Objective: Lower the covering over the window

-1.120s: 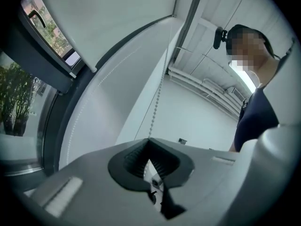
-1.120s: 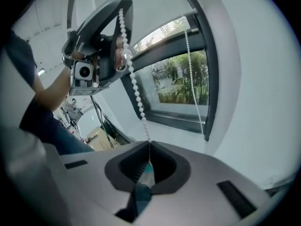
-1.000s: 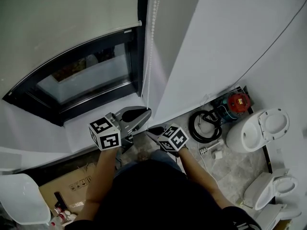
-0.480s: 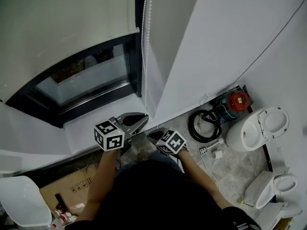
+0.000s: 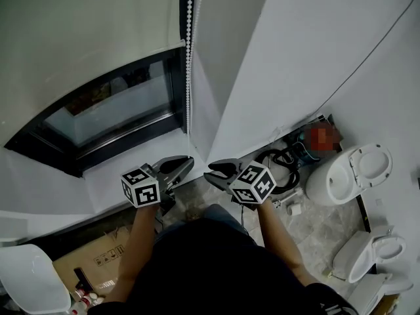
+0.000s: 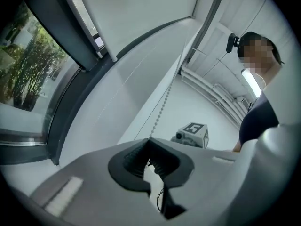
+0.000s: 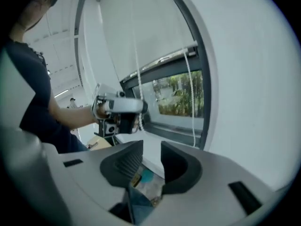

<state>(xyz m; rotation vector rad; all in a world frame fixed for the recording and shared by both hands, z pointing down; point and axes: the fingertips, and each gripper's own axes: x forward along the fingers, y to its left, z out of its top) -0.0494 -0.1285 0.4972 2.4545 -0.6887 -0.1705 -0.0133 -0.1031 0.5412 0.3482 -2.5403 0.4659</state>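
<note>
Pinching the bead chain (image 5: 189,77) that hangs beside the window frame, the left claw (image 5: 186,161) has its jaws pressed together on the beads. Just beside it, the right claw (image 5: 210,170) stands spread with nothing between its jaws, which have just been opening. Beyond, the white roller blind (image 5: 79,38) covers the upper window (image 5: 118,110), leaving its lower part uncovered.

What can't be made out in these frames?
- White roller blind: its top is cut off by the head view's upper edge.
- White bead chain: its lower end vanishes between the jaws of the shut left gripper, left gripper view.
- Brown cardboard box: print too small to read in the head view; the person's arm covers part.
</note>
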